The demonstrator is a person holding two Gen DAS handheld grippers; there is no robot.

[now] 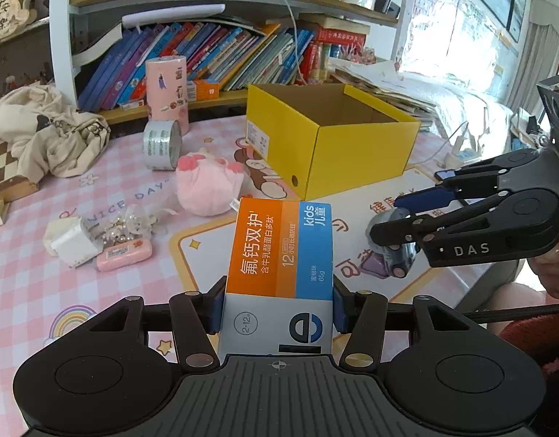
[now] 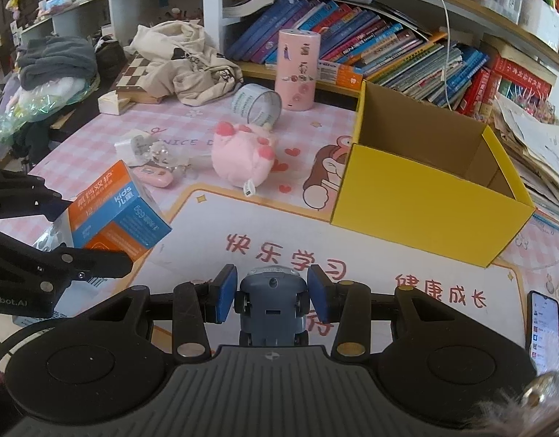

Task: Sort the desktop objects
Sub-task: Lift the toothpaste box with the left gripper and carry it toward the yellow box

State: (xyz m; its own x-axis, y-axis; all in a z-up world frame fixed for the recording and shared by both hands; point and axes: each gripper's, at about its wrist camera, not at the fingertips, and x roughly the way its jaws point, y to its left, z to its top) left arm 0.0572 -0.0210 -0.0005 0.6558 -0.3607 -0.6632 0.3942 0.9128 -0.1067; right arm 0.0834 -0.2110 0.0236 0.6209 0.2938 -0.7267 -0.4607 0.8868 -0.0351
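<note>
Pink checked matting is covering the tabletop (image 2: 177, 123), with bookshelves crowding behind it. Left hand-held gripper (image 1: 277, 309) is pinching a toothpaste carton (image 1: 279, 276) by its two narrow sides, blue pads pressing flat against the card; the carton is sticking forward along the fingers, orange and blue panels facing up, grey end nearest the camera. Its long axis is pointing roughly at the yellow box (image 1: 334, 138), which is lying ahead and slightly right, open-topped and apparently empty. Right hand-held gripper (image 2: 272, 293) is bracketing a small grey toy car (image 2: 270, 302); in the right wrist view the pads are sitting just beside its wheels with slim gaps, so whether they are gripping it I cannot tell. From that gripper the box is lying ahead and right, nearer than it is to the left one. Pink plush (image 2: 243, 156), tape roll (image 2: 257, 103) and pink tube (image 2: 297, 69) are waiting farther back, well apart from both grippers.
</note>
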